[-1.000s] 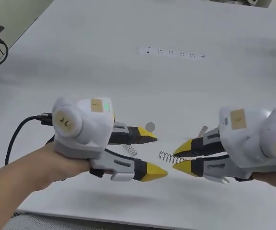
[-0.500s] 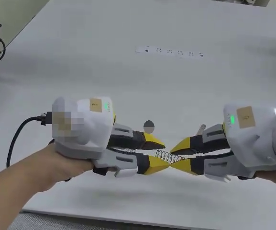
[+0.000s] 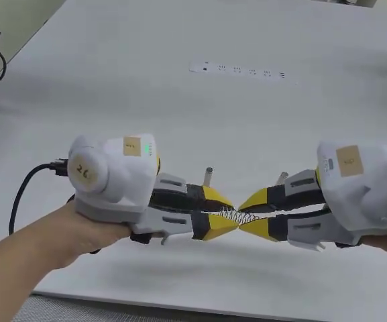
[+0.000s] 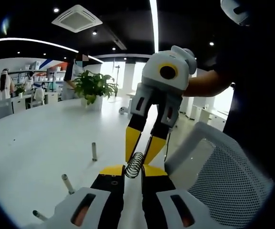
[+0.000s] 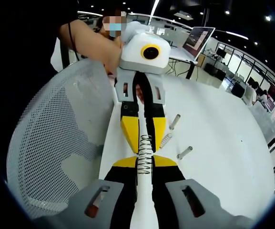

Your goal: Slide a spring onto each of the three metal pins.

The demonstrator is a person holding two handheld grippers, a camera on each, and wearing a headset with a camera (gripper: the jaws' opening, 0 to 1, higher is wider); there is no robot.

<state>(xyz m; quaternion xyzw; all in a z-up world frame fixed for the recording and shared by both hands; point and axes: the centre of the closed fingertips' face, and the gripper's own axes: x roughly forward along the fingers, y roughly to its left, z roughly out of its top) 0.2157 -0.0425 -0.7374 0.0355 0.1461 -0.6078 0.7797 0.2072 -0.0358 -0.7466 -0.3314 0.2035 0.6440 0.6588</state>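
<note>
A thin metal spring hangs in the air between my two grippers, which meet tip to tip above the white table. My left gripper is shut on the spring's left end. My right gripper is shut on its right end. In the left gripper view the spring sits at my left gripper, with the other gripper facing it. The right gripper view has the spring running out from my right gripper. Two metal pins stand just behind the tips. Three pins appear in the left gripper view.
A second spring lies on the table beside two pins. A white power strip lies far back. A black cable trails from the left gripper. A mesh chair stands at the table's near edge.
My left gripper, open a second ago, has moved right to meet the right gripper and shut on the free end of the spring. The right gripper has kept its hold.
</note>
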